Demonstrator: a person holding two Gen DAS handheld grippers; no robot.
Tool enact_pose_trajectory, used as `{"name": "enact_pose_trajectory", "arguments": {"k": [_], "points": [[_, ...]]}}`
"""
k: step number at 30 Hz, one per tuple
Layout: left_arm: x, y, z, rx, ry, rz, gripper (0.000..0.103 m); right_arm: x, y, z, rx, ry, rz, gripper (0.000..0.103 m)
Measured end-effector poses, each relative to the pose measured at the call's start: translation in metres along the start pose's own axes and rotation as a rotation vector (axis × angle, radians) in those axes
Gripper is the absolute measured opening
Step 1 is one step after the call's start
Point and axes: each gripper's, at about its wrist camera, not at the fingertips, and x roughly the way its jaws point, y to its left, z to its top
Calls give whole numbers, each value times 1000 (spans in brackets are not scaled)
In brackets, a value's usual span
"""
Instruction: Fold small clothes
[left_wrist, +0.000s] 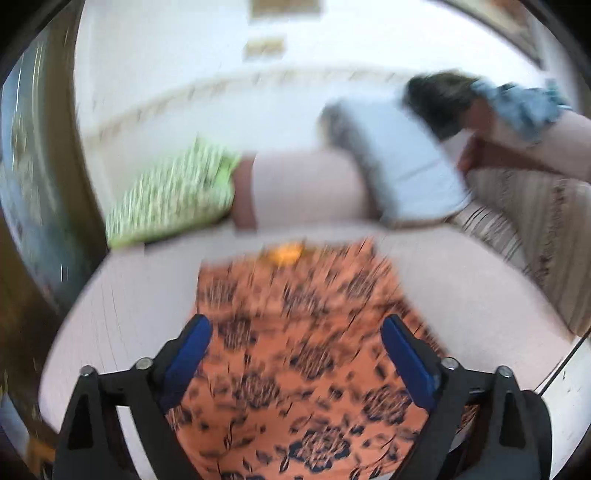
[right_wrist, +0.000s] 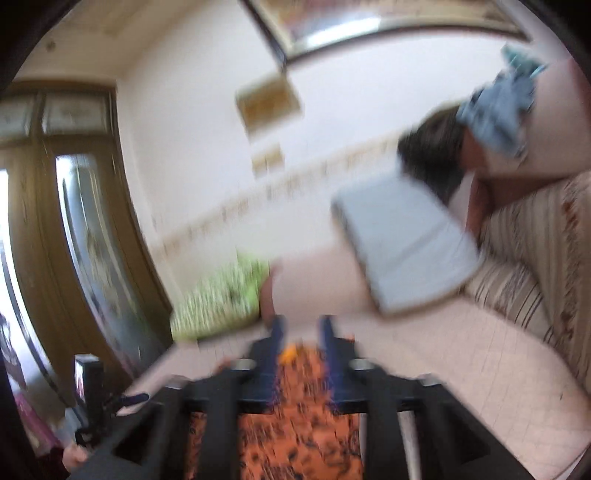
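Left wrist: left gripper (left_wrist: 295, 343) jaws spread wide, nothing between the blue pads, orange floral garment (left_wrist: 295, 354) lying flat on the pale sofa seat (left_wrist: 461, 295) below.

Right wrist: right gripper (right_wrist: 301, 343) shows a narrow gap, nothing visibly pinched; heavy blur. Same garment (right_wrist: 299, 435) under it. Green striped cloth (right_wrist: 218, 302) at the seat's back.

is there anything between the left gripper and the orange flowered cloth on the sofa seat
Nothing visible. The left gripper hangs open above the orange cloth, which lies spread on the seat; the cushions sit farther back.
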Motion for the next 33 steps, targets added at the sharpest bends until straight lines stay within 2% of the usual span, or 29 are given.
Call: {"name": "enact_pose_trajectory", "arguments": {"k": [1,2,3,5,7,9,14,19,21,24,27,28,30,32,33], "points": [[-16,-8,5,31,-59,-4,99,-13,-1,5,12,-48,-9,103],[-29,-15,7,64,-111,-5,100,-35,-3,8,27,-149,-19,103],[-39,-22,9,97,-153,-5,100,-46,-3,10,29,-196,-20,103],[-55,-40,12,175,-213,-11,101,-60,-6,16,35,-205,-47,103],[-65,-52,15,219,-241,-32,101,-71,-9,20,37,-190,-62,103],[-72,-63,16,243,-253,-72,101,-90,-14,21,44,-220,-95,103],[-66,-66,15,217,-187,-155,101,-129,-25,32,10,-264,-194,103],[-49,-56,11,201,-147,-89,101,-162,-55,31,69,-163,-253,103],[-46,-58,18,217,-156,-46,101,-182,-75,34,110,-171,-314,103],[-44,-67,45,224,-149,-42,101,-234,-109,50,246,-323,-470,103],[-34,-85,75,229,-86,-51,101,-278,-145,75,384,-362,-704,103],[-29,-91,83,231,-52,-56,101,-289,-157,81,415,-377,-749,103],[-18,-103,98,233,9,-80,101,-316,-189,91,545,-435,-801,103],[-17,-103,99,217,8,-81,101,-331,-215,95,681,-429,-797,103],[-20,-99,95,208,-16,-93,101,-335,-218,94,703,-442,-771,103]]}}
